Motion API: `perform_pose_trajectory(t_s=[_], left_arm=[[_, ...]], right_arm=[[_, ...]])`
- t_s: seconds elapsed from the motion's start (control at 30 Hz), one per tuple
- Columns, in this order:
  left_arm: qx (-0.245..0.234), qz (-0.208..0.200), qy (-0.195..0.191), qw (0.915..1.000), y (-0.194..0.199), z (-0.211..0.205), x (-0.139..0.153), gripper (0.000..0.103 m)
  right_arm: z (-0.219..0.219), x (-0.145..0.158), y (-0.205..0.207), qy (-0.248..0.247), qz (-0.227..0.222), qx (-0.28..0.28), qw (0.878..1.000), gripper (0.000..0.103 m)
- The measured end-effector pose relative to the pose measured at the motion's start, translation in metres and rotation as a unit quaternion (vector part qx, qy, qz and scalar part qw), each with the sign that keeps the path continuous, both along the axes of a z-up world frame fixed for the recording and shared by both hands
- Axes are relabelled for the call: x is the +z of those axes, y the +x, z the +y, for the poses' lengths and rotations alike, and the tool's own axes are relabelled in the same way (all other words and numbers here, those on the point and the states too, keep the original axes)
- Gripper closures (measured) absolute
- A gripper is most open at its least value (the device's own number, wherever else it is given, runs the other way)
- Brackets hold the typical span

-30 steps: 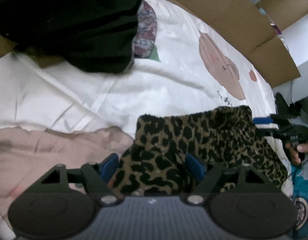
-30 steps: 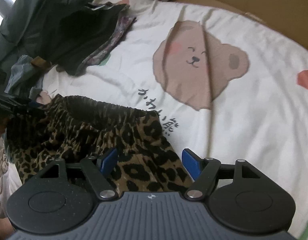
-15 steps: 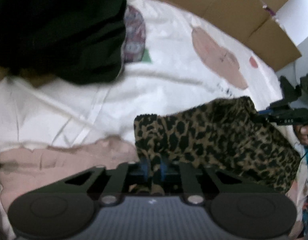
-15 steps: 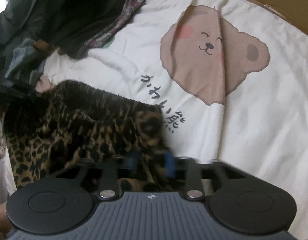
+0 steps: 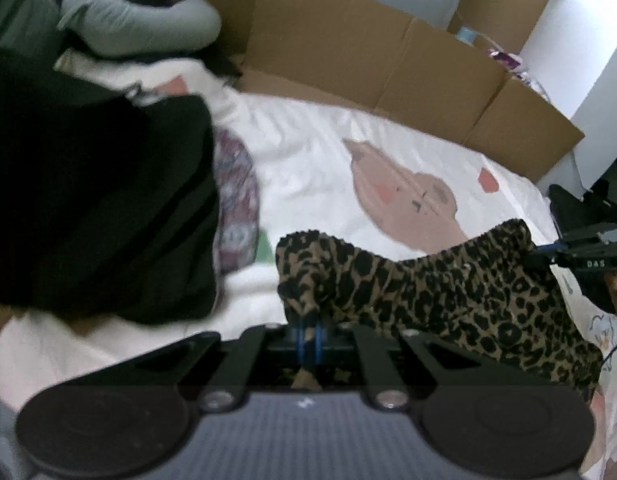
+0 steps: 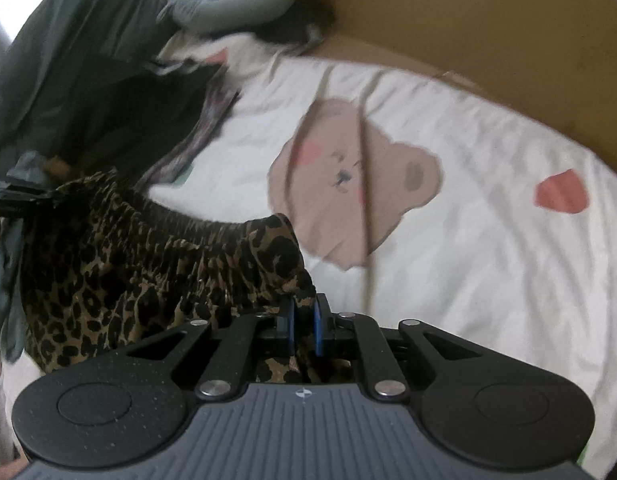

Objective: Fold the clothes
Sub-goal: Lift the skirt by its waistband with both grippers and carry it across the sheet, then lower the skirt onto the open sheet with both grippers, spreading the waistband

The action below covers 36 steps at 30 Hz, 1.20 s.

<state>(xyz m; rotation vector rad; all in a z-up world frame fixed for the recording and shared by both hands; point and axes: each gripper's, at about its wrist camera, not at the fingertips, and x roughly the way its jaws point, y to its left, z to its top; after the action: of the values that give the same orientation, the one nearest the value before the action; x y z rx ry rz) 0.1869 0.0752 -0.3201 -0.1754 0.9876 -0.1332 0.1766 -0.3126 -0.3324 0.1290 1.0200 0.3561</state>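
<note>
Leopard-print garment (image 5: 436,292) hangs between your two grippers above the bear-print sheet (image 6: 468,208). Your left gripper (image 5: 308,334) and right gripper (image 6: 304,326) each pinch one corner.

One leopard-print garment (image 5: 448,292), two tools, one bear-print sheet (image 6: 468,240), one grey pillow (image 5: 140,28).

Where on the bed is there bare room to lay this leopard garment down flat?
Free: the white sheet around the bear print, bordered by the cardboard wall behind. Crowded: the side with the black clothes pile and grey pillow.
</note>
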Motion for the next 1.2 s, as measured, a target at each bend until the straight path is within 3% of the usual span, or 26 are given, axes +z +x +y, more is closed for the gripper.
perform_pose_trajectory(t_s=[0.37,0.67,1.2], left_arm=[[-0.040,-0.039,0.011,0.9984,0.044,-0.032,0.010,0.098],[-0.065,-0.047,0.022,0.9965,0.086,-0.056,0.003,0.098],[-0.054,-0.053,0.032,0.9966,0.147,-0.077,0.000,0.098]], right_arm=[[-0.030,0.018,-0.001,-0.021,-0.033,-0.087,0.995,0.096],[-0.051,0.020,0.004,-0.034,-0.064,-0.182,0.981,0.097],[-0.088,0.025,0.042,-0.050,-0.095,-0.227,0.968,0.097]])
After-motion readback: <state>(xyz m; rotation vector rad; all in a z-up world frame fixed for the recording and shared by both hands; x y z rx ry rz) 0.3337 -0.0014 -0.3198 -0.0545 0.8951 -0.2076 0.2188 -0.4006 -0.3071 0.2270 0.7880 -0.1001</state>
